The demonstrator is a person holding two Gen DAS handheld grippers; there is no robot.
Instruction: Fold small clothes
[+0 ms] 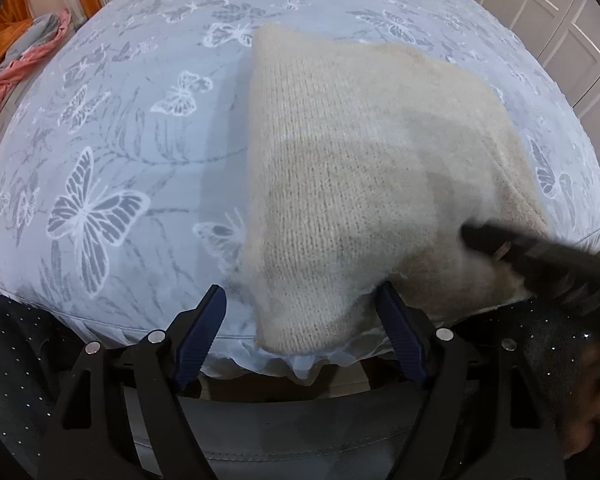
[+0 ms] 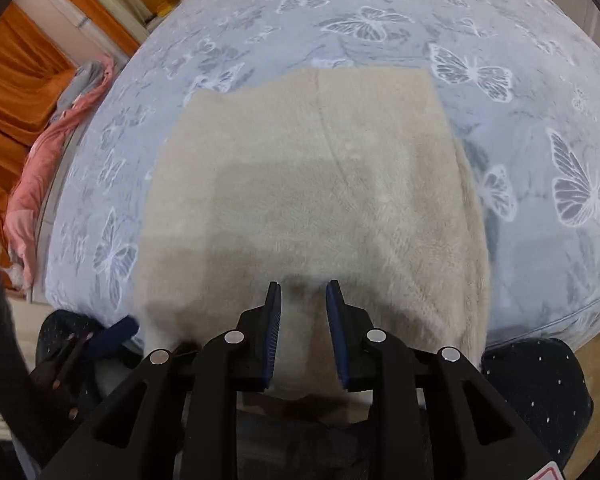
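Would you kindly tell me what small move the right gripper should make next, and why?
Probably close the right gripper on the sweater: its jaws stand slightly apart over the near edge, not visibly pinching it, and the left gripper is open too.

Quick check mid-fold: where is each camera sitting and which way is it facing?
Left wrist: on the left tool, facing steeply down over the near bed edge; the knit lies between open jaws; right tool crosses at lower right.
Right wrist: on the right tool, facing down over the knit; jaws narrowly apart, left tool at lower left.
Shared: knit, butterfly bedspread, pink cloth.
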